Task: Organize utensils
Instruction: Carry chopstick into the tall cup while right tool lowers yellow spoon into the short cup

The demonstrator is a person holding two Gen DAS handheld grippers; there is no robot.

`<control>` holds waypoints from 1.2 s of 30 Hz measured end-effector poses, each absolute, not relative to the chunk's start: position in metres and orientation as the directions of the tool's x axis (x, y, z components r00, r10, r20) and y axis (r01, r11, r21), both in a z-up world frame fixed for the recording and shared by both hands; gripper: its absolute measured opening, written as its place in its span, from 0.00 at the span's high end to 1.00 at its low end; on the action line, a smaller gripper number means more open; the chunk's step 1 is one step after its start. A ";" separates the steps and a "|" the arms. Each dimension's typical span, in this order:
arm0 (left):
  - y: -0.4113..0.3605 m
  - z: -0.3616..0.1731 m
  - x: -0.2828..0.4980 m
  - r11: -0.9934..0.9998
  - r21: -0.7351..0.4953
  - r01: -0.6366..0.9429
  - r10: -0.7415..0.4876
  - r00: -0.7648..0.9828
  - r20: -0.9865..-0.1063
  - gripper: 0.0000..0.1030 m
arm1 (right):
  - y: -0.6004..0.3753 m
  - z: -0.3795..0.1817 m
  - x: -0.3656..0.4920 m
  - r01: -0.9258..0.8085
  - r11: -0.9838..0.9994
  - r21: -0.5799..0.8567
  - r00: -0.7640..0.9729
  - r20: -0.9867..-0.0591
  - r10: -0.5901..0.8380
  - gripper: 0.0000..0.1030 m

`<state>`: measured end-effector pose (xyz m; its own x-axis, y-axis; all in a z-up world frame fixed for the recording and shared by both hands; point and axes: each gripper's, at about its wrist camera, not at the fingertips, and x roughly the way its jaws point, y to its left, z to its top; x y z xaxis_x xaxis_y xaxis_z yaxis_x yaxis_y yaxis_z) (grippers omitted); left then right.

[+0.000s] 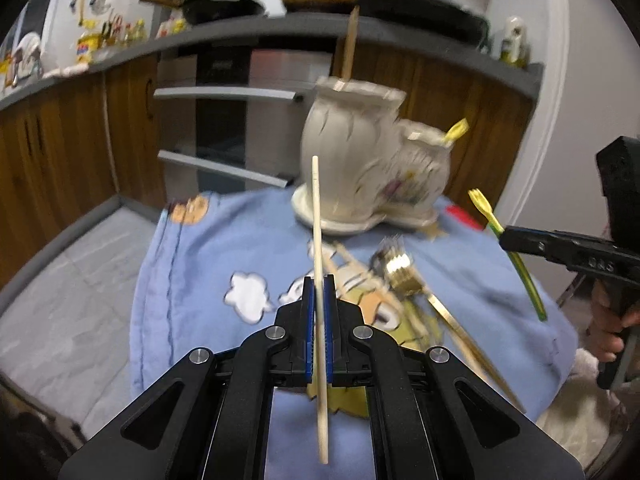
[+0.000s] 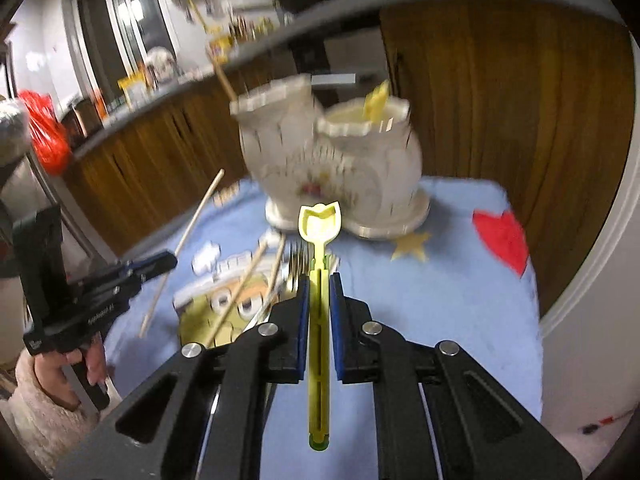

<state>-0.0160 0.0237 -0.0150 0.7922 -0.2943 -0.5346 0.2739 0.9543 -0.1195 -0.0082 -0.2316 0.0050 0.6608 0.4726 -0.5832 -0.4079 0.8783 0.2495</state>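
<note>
Left tongs (image 1: 319,280) clamping chopstick (image 1: 317,216), right tongs (image 2: 319,280) clamping yellow spork (image 2: 320,220)

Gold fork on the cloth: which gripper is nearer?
Left, hedged. Left gripper, clamping a chopstick, sits just left of the gold fork; right gripper, holding a yellow fork, hovers farther right.

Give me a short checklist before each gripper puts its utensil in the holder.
1. Left gripper shut on chopstick: ok.
2. Right gripper shut on yellow fork: ok.
3. Holder upright on cloth: ok.
4. Tall pot already has a stick, small pot a yellow utensil; room left: cannot tell.
5. Grippers apart from each other: ok.
6. Picture sharp enough to aim: not ok, blurred.
</note>
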 end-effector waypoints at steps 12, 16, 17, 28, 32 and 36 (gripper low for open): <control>-0.015 0.045 0.007 0.921 -0.084 0.380 -0.385 0.862 -0.330 0.96 | -0.252 0.054 0.019 -0.451 0.857 0.249 0.810 -0.290 0.510 0.91; -0.028 0.058 0.029 0.924 -0.051 0.380 -0.378 0.880 -0.289 0.96 | -0.256 0.063 0.042 -0.447 0.855 0.262 0.835 -0.221 0.504 0.91; -0.031 0.062 0.037 0.923 -0.053 0.381 -0.379 0.882 -0.279 0.96 | -0.257 0.064 0.046 -0.448 0.853 0.269 0.836 -0.211 0.506 0.90; -0.039 0.097 0.097 0.915 -0.126 0.385 -0.400 0.906 -0.140 0.96 | -0.266 0.079 0.111 -0.441 0.837 0.324 0.863 -0.104 0.495 0.90; -0.040 0.100 0.112 0.907 -0.147 0.393 -0.409 0.907 -0.098 0.96 | -0.262 0.077 0.130 -0.443 0.835 0.327 0.861 -0.104 0.498 0.90; -0.042 0.100 0.122 0.920 -0.134 0.369 -0.382 0.920 -0.088 0.96 | -0.252 0.064 0.145 -0.461 0.818 0.345 0.834 -0.144 0.532 0.90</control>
<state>0.1223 -0.0416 0.0997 0.9198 -0.3824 -0.0877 0.3694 0.9195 -0.1342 0.1449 -0.2517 0.0644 0.8344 0.5318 -0.1444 -0.4614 0.8175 0.3447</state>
